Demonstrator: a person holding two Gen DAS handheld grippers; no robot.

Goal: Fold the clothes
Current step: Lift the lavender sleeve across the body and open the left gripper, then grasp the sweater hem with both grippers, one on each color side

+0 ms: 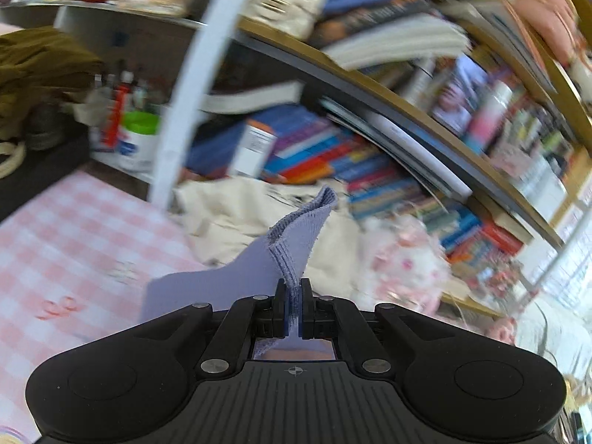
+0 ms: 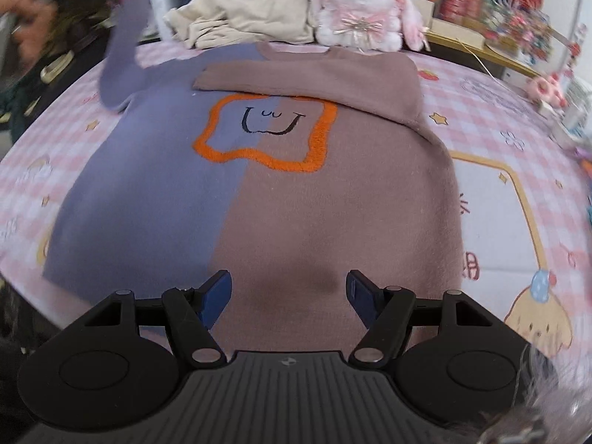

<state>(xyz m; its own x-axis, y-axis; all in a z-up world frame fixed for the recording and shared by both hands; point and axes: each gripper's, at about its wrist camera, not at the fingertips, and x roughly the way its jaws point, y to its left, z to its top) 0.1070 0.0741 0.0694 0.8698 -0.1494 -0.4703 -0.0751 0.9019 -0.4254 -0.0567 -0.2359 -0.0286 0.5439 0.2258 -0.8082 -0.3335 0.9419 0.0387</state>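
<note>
Left wrist view: the left gripper (image 1: pixel 294 309) is pinching the ribbed cuff (image 1: pixel 303 236) of the sweater's lavender sleeve, its jaws pressed together on the knit so that the cloth is standing up in a fold above them. The sleeve is trailing down and to the left over the pink checked bedspread (image 1: pixel 74 229). Everything beyond is smearing into blur: shelves of books (image 1: pixel 314 159) are tilting across the frame, a cream garment (image 1: pixel 236 214) and a pink plush toy (image 1: pixel 407 262) are barely keeping their outlines, and the rest of the sweater is hidden below the gripper's body.

Right wrist view: the right gripper (image 2: pixel 290 298) is hovering with its blue-padded jaws spread and nothing between them, just above the lower part of the sweater (image 2: pixel 259 192). The sweater is lying flat on the bedspread (image 2: pixel 518 170), lavender on one half and mauve on the other, an orange outline with a smiling face at the chest. The mauve sleeve (image 2: pixel 307 77) is lying folded across the chest. The lavender sleeve (image 2: pixel 122 55) is rising off the bed at upper left, where its end is dissolving into a dark blur. The hem is cut off behind the gripper. A white plush rabbit (image 2: pixel 360 7) is sitting past the collar.
</note>
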